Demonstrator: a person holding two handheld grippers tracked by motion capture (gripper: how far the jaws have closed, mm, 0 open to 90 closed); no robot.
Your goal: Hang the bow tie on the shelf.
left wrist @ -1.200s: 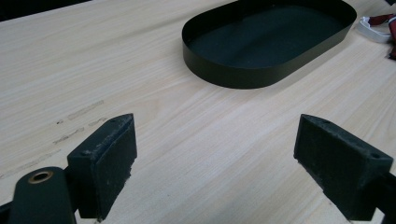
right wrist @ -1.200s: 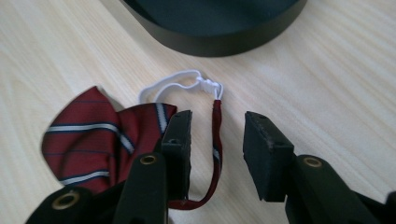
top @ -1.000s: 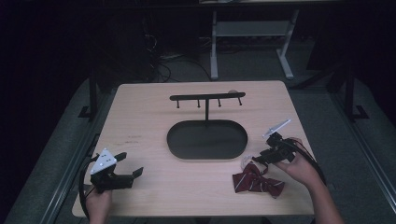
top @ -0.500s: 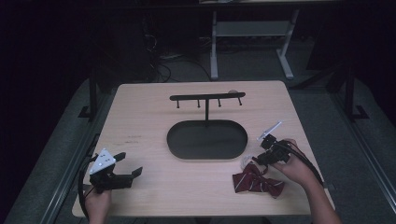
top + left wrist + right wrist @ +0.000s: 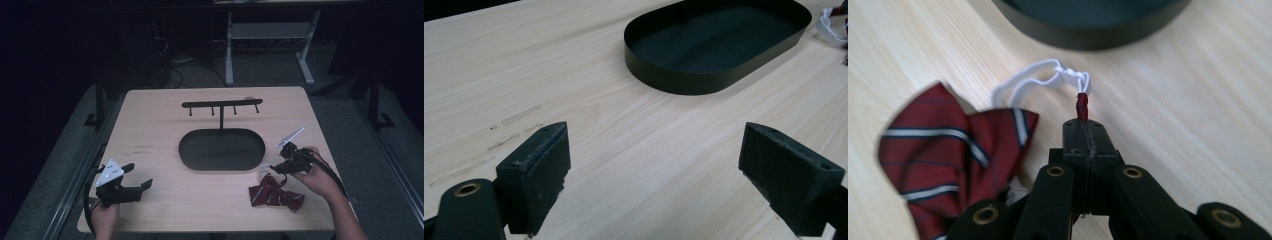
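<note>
A dark red striped bow tie [image 5: 276, 196] lies on the table near the front right, with a white elastic loop [image 5: 1038, 75] at its top. My right gripper [image 5: 274, 170] points down at it. Its jaws have just been closing and are now shut on the tie's thin red strap [image 5: 1082, 106], where the strap meets the loop. The bow's wings [image 5: 948, 150] lie flat to the left of the jaws. My left gripper [image 5: 138, 175] rests at the front left, open, with only bare wood between its jaws [image 5: 654, 155].
A black oval tray [image 5: 235, 152] sits mid-table, its wall [image 5: 704, 82] ahead of the left gripper and its rim [image 5: 1088, 35] just beyond the tie. A black T-shaped rack with hooks [image 5: 221, 105] rises at the tray's far edge. The floor around is dark.
The right gripper's jaws have closed at the top of the bow tie, with the hand shifting only slightly. The left gripper has stayed where it was.
</note>
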